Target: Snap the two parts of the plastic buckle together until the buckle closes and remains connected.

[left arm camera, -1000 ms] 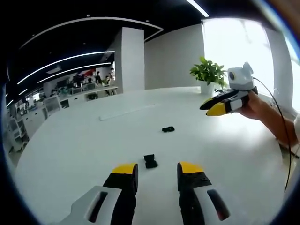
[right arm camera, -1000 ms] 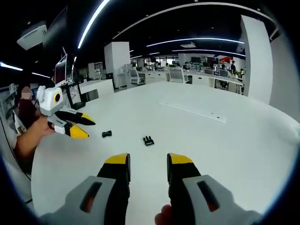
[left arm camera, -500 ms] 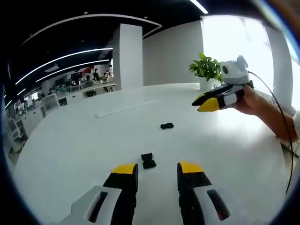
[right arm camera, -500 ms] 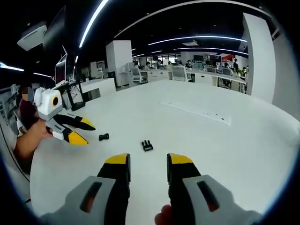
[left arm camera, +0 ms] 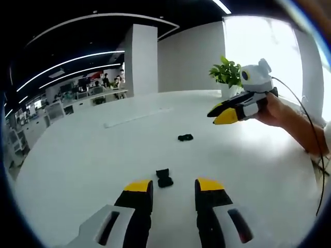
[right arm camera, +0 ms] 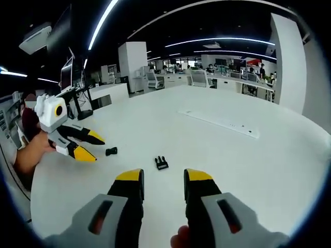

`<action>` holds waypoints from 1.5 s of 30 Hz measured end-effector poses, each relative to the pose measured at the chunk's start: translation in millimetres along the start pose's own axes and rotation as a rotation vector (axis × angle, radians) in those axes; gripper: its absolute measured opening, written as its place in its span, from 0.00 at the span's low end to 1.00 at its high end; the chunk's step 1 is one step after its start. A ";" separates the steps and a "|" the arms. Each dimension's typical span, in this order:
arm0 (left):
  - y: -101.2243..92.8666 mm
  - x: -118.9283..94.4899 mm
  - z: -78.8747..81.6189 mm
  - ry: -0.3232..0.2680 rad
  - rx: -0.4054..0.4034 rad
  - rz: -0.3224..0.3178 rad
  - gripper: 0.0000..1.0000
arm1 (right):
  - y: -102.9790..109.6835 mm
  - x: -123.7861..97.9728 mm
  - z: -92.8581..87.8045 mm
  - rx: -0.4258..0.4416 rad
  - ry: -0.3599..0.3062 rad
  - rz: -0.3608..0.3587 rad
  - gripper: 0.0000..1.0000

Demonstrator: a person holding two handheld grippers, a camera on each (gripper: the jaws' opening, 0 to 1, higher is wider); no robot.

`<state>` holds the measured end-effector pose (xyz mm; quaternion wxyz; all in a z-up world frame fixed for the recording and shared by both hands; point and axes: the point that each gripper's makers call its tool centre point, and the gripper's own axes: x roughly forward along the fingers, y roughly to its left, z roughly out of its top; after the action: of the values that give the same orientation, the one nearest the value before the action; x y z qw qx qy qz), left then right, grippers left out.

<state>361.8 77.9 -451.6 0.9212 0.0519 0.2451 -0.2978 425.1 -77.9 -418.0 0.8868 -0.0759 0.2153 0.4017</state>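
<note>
Two black buckle halves lie apart on the white tabletop (left arm camera: 77, 155), neither yet touched. In the left gripper view the left claw (left arm camera: 173, 187) hangs low with its jaws wide and nothing between them, and one half (left arm camera: 165, 177) sits just beyond the tips at about 12 o'clock, probably so the claw can drop straight onto it. The other half (left arm camera: 185, 137) lies farther off, toward 1 o'clock, under the right claw (left arm camera: 221, 112), which comes in from 2 o'clock in a hand (left arm camera: 276, 111). In the right gripper view the right claw (right arm camera: 162, 179) is likewise wide and empty, aimed at the pronged half (right arm camera: 161, 163) at 12 o'clock, while the second half (right arm camera: 110, 151) rests at 10 o'clock beside the left claw (right arm camera: 88, 146). Each claw seems lined up on its own piece before a grasp. Both halves are small and dark, so which ends face each other is hard to tell. A plant (left arm camera: 226, 76) stands at the far edge.
</note>
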 end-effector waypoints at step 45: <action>-27.9 12.5 -5.3 0.040 0.023 -0.065 0.32 | -3.1 3.0 -2.6 0.025 -0.012 0.006 0.31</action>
<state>352.3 49.9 -460.9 0.9053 0.0602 0.2617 -0.3290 428.3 -78.7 -421.7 0.8878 -0.0615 0.2153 0.4022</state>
